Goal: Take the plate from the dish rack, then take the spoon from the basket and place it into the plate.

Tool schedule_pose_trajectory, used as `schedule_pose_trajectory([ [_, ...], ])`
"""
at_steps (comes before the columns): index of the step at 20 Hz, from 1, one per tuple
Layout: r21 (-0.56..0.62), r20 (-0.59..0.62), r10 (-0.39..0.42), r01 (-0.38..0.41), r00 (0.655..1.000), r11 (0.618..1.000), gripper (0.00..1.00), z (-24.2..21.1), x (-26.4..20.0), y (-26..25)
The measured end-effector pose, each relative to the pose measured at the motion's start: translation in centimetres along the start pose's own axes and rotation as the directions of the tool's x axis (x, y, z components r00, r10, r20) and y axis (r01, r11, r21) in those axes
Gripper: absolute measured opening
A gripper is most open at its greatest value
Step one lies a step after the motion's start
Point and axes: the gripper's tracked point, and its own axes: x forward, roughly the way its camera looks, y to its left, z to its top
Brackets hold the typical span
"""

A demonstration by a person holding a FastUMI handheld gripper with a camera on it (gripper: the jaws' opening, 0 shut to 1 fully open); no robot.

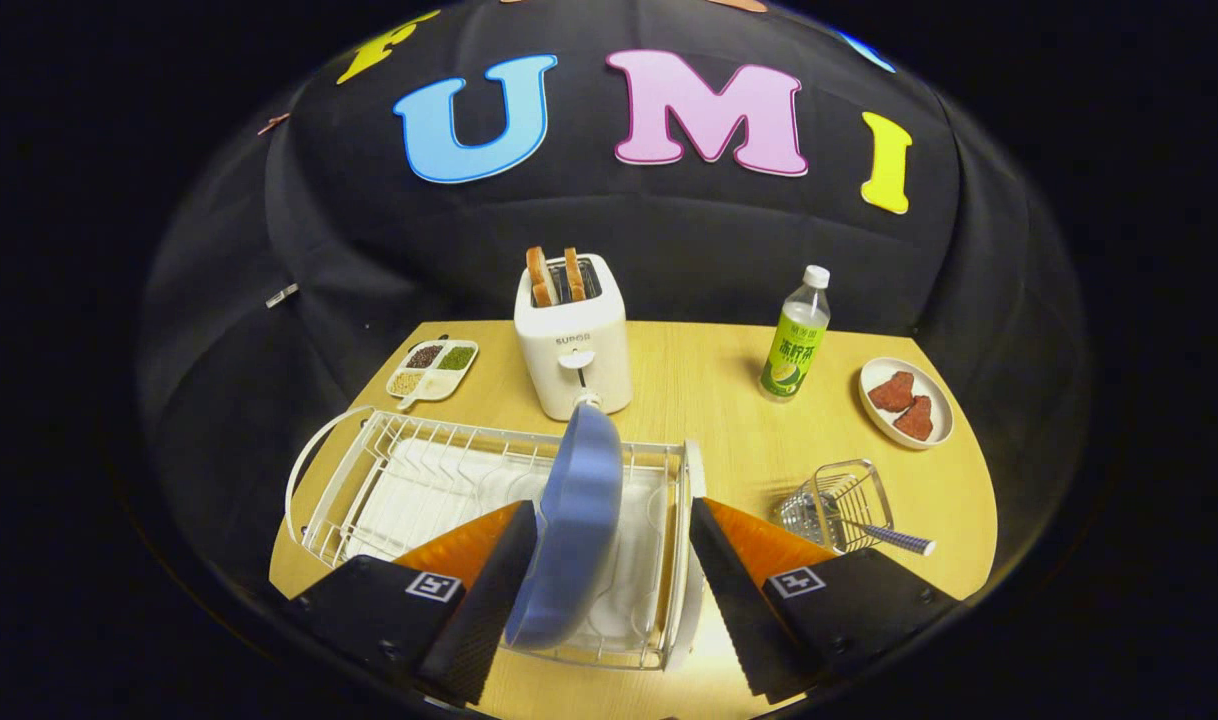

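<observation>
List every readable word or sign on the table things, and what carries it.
Toaster: short brand word on the front, too blurred to quote.
Bottle: label print too small to read.
Claw, open with the plate between its fingers: square markers, no words.

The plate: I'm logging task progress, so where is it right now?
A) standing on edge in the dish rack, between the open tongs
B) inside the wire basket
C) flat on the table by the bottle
A: the blue plate stands on edge in the dish rack, between the open tongs.
</observation>
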Motion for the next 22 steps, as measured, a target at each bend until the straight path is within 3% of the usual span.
schedule_pose_trajectory([
  [1, 0.008, -0.012, 0.0, 0.0, 1.0, 1.0, 0.9, -0.3, 0.7, 0.3],
  [2, 0.014, -0.028, -0.001, 0.002, 1.0, 1.0, 0.75, -0.5, 1.1, 0.4],
  [6, 0.043, -0.093, 0.007, -0.003, 0.996, 0.999, 0.47, -1.6, 2.5, 1.3],
  [11, 0.076, -0.076, -0.036, 0.042, 0.996, 0.996, 0.39, -1.2, 2.4, 1.4],
  [22, 0.033, 0.0, -0.178, 0.178, 0.984, 0.984, 0.34, 0.9, 0.9, 0.7],
])
